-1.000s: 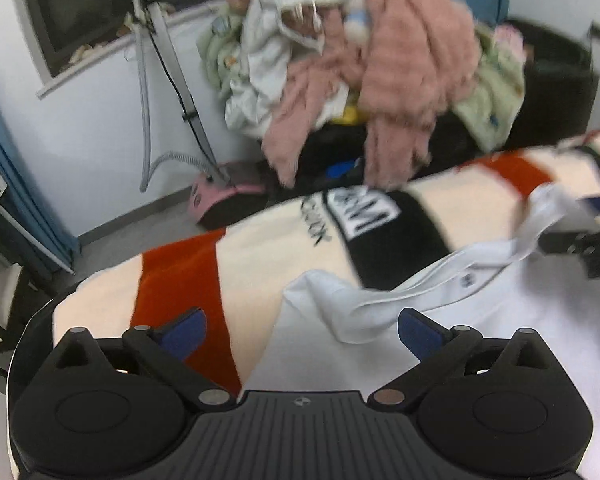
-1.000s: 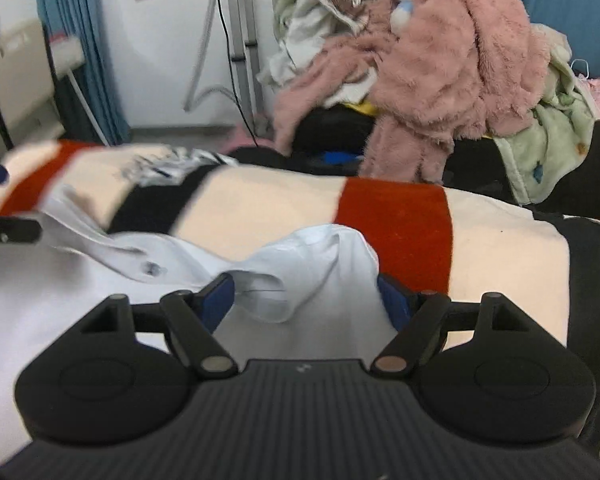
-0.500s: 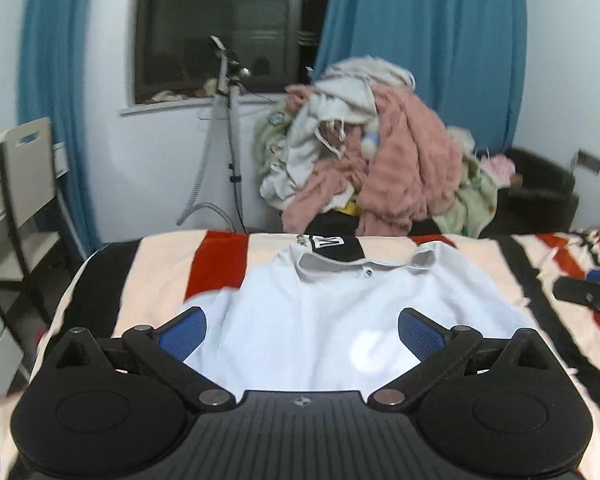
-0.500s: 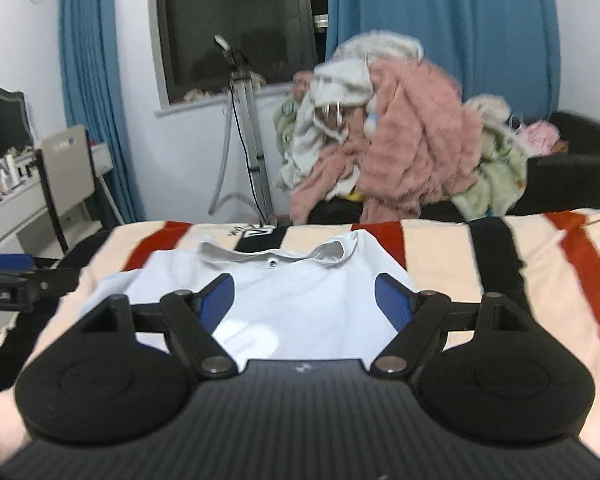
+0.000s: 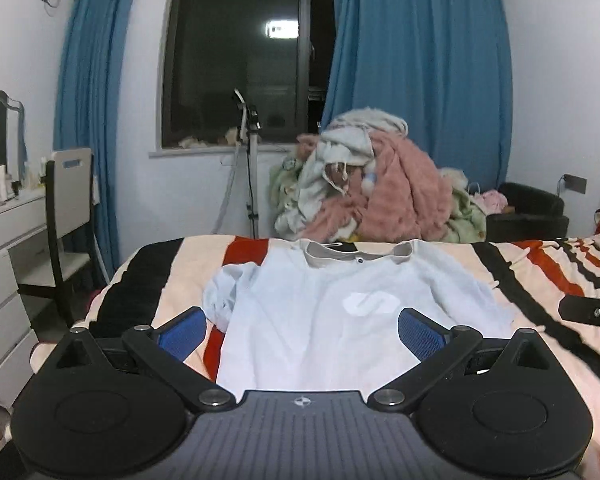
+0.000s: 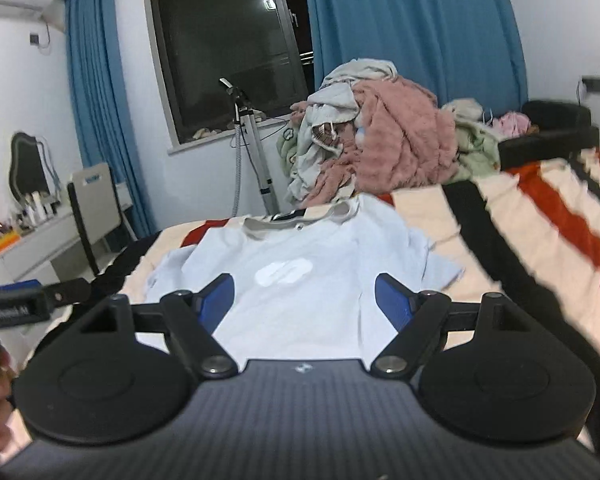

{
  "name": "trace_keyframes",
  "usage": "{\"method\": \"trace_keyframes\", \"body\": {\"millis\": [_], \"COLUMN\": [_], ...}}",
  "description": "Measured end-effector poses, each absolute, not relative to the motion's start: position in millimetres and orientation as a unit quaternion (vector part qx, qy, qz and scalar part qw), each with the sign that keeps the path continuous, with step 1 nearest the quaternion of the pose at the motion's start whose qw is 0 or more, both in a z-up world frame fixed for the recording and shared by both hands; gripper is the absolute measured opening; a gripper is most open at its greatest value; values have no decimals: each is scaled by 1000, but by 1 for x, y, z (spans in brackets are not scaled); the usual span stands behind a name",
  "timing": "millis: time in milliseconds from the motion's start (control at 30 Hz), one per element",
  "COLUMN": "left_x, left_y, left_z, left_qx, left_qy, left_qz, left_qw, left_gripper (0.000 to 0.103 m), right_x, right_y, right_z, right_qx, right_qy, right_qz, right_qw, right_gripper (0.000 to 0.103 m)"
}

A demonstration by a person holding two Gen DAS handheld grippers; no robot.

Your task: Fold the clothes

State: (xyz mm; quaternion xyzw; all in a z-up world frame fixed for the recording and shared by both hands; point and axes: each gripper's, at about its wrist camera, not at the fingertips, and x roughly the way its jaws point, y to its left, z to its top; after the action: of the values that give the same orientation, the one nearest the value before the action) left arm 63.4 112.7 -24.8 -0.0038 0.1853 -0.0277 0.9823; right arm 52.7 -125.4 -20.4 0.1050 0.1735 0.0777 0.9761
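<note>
Shirt (image 5: 324,320), pale blue, lies flat on striped blanket (image 5: 540,276) — collar far. Left gripper (image 5: 300,332) and right gripper (image 6: 305,300): fingers spread, nothing between — hovering above hem.

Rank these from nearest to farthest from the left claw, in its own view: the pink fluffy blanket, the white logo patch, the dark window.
1. White logo patch, on the pale shirt just ahead.
2. Pink fluffy blanket, on the pile past the bed.
3. Dark window, in the back wall.
</note>
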Motion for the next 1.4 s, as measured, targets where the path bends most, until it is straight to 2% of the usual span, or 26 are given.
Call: {"method": "trace_keyframes", "body": {"millis": [100, 300, 967, 1100, 1267, 1400], "left_x": [64, 57, 95, 122, 166, 209], "left_y": [114, 110, 132, 141, 179, 210], "left_z": [-44, -42, -59, -70, -80, -84], "left_qx": [-36, -3, -85, -113, -195, -243], "left_qy": [222, 200, 266, 294, 304, 290], "left_qz": [-27, -21, 30, 41, 88, 82], "left_qw": [974, 980, 960, 948, 928, 922], "left_gripper": [102, 103, 103, 103, 102, 97], "right_x": [45, 40, 54, 63, 78, 94], "right_y": [-119, -119, -113, -114, -115, -124], "right_z": [-33, -27, -42, -51, -65, -78], "right_qx": [85, 95, 107, 120, 153, 181], "right_qy": [169, 131, 160, 183, 214, 233], "right_qz": [78, 85, 82, 81, 81, 84], "right_qw": [979, 983, 978, 972, 961, 952], "right_gripper": [79, 79, 79, 79, 79, 79]}}
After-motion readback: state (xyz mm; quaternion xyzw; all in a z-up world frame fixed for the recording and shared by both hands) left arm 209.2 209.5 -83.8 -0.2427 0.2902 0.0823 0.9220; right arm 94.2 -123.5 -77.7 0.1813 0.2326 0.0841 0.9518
